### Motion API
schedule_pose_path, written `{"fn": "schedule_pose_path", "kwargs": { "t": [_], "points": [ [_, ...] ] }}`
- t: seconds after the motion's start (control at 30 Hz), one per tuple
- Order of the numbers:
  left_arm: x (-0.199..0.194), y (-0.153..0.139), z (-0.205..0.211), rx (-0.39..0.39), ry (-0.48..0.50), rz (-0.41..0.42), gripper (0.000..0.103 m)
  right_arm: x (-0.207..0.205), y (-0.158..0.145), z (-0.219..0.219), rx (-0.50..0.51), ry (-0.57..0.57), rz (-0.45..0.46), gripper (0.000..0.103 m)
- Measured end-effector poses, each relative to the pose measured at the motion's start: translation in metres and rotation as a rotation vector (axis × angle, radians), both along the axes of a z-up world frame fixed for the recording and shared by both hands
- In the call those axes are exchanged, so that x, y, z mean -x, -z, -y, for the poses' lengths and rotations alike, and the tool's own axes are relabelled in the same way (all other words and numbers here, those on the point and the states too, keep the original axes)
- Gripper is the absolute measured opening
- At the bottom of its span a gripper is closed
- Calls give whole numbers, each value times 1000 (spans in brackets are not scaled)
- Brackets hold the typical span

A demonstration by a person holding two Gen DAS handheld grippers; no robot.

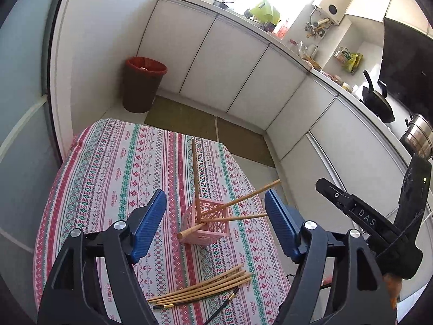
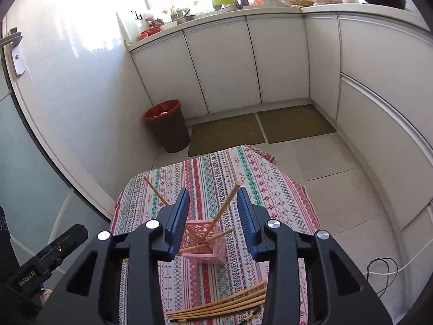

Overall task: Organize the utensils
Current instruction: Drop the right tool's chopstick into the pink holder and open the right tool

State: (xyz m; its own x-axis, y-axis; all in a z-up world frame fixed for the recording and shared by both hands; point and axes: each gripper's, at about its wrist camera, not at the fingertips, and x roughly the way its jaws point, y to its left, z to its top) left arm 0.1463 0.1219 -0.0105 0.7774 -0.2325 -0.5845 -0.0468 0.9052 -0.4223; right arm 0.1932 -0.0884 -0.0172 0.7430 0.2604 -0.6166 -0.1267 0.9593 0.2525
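Observation:
A pink lattice holder (image 1: 208, 224) (image 2: 208, 246) stands on the striped tablecloth (image 1: 113, 178) (image 2: 216, 173). Several wooden chopsticks (image 1: 195, 178) (image 2: 226, 205) lean out of it at different angles. More chopsticks lie in a loose bundle (image 1: 205, 288) (image 2: 224, 304) at the near edge of the table, one of them dark (image 1: 224, 302). My left gripper (image 1: 214, 192) hovers above the holder, open, with nothing between its blue pads. My right gripper (image 2: 213, 189) is also open over the holder; a leaning chopstick shows in its gap without touching the pads.
A brown bin with a red rim (image 1: 140, 86) (image 2: 167, 124) stands on the floor past the table. White cabinets (image 1: 232, 67) (image 2: 222, 62) and floor mats (image 2: 227, 132) lie beyond. A wok (image 1: 377, 100) and a steel pot (image 1: 416, 135) sit on the counter at right.

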Motion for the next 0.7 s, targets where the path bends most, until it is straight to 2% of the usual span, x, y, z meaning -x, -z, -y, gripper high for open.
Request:
{"fn": "schedule_pose_path", "kwargs": {
  "t": [0.2, 0.33, 0.5, 0.7],
  "points": [
    [4, 4, 14, -41, 4, -21, 78, 22, 3, 17, 28, 29, 7, 53],
    [5, 14, 26, -77, 21, -55, 82, 37, 10, 27, 59, 61, 16, 72],
    [8, 25, 44, -142, 41, -94, 86, 52, 21, 35, 126, 106, 24, 80],
    [14, 37, 65, -260, 52, -141, 95, 70, 33, 47, 183, 162, 7, 90]
  ]
}}
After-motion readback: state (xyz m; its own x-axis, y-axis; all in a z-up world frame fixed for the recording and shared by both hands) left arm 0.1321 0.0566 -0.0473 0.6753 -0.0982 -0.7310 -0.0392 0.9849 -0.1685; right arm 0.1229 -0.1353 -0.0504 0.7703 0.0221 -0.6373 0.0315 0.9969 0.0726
